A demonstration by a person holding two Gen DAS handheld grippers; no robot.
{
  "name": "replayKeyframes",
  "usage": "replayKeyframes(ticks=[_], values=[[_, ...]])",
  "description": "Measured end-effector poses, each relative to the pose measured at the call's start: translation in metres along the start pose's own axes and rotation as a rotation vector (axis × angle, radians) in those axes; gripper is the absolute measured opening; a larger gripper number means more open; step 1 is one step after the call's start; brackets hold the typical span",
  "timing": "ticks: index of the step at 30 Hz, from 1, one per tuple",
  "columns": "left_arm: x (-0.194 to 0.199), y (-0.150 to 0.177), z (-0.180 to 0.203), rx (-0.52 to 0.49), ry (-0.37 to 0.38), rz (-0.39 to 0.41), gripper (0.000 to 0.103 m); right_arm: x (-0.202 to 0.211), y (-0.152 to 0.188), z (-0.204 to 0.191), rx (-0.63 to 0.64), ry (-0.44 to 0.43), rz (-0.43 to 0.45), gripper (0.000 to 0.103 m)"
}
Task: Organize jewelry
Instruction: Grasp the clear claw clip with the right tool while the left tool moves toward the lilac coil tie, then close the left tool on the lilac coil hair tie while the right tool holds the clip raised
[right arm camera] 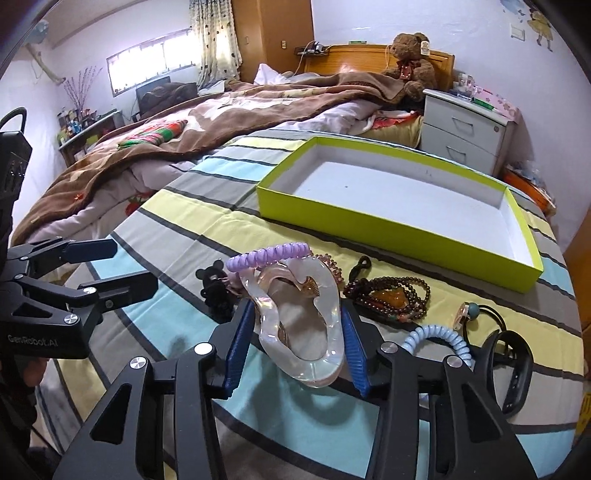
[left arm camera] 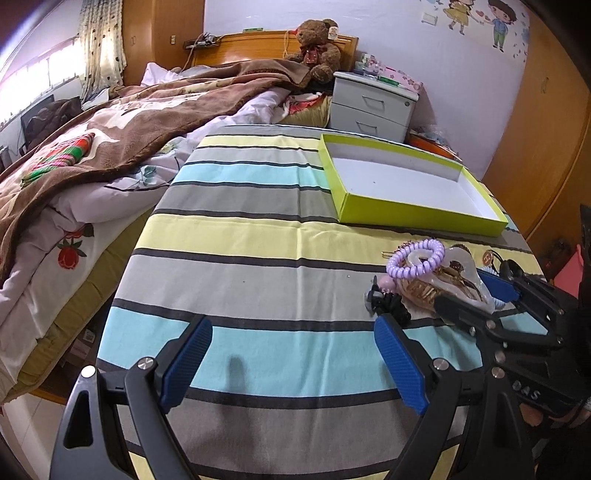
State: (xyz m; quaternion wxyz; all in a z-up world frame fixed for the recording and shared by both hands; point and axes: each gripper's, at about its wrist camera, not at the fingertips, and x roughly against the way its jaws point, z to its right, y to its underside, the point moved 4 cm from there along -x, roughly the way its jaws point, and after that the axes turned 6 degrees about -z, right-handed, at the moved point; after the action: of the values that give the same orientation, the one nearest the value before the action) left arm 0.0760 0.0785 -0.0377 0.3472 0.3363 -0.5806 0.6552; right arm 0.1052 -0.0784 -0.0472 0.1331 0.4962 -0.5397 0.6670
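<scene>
While the left gripper (left arm camera: pixel 291 363) hovers wide open over the striped cloth (left arm camera: pixel 258 240), the right gripper (right arm camera: pixel 295 350) clasps a clear hair claw (right arm camera: pixel 299 332). The claw sits among the jewelry pile, near the empty green box (right arm camera: pixel 388 229).

Bedroom w/ pale lilac walls (right arm camera: pixel 369 22), bright barred window (right arm camera: pixel 155 59) & spotted curtain (right arm camera: pixel 216 44) at left, orange wood headboard (right arm camera: pixel 354 59), rumpled brown blanket (right arm camera: pixel 221 114) on bed, white two-drawer nightstand (right arm camera: pixel 465 129), brown teddy bear (right arm camera: pixel 410 59), cartoon wall stickers (left arm camera: pixel 480 18), wooden wardrobe (right arm camera: pixel 273 33).
</scene>
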Motion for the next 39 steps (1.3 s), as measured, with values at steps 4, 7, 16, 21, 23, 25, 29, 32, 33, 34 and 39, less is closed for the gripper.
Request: replayKeyframes(ticks=[4, 7, 16, 21, 23, 25, 29, 32, 33, 34, 39], values=[[-0.001, 0.0, 0.002, -0.002, 0.037, -0.014, 0.091, 0.003, 0.002, 0.001, 0.001, 0.008, 0.007, 0.044], [-0.002, 0.0, 0.005, -0.004, 0.053, -0.022, 0.09, 0.007, 0.005, 0.001, -0.007, 0.01, 0.02, 0.043], [0.001, -0.003, 0.01, -0.012, 0.089, -0.019, 0.089, 0.027, 0.016, 0.012, -0.061, 0.015, 0.059, 0.043], [0.0, -0.006, 0.022, -0.037, 0.118, -0.021, 0.089, 0.039, 0.025, 0.019, -0.086, 0.038, 0.07, 0.043], [-0.001, -0.007, 0.027, -0.048, 0.133, -0.026, 0.089, 0.043, 0.027, 0.022, -0.098, 0.052, 0.076, 0.043], [-0.001, -0.008, 0.032, -0.056, 0.148, -0.028, 0.089, 0.049, 0.03, 0.026, -0.11, 0.071, 0.087, 0.043], [-0.004, -0.009, 0.046, -0.093, 0.168, -0.035, 0.089, 0.061, 0.034, 0.035, -0.148, 0.084, 0.114, 0.043], [-0.01, -0.009, 0.059, -0.134, 0.155, -0.042, 0.087, 0.072, 0.038, 0.041, -0.169, 0.099, 0.138, 0.043], [-0.012, -0.009, 0.063, -0.144, 0.153, -0.045, 0.082, 0.077, 0.039, 0.044, -0.177, 0.105, 0.151, 0.043], [-0.012, -0.009, 0.068, -0.161, 0.156, -0.046, 0.08, 0.08, 0.04, 0.046, -0.185, 0.11, 0.158, 0.043], [-0.012, -0.006, 0.097, -0.256, 0.205, -0.026, 0.074, 0.093, 0.045, 0.058, -0.223, 0.126, 0.187, 0.043]])
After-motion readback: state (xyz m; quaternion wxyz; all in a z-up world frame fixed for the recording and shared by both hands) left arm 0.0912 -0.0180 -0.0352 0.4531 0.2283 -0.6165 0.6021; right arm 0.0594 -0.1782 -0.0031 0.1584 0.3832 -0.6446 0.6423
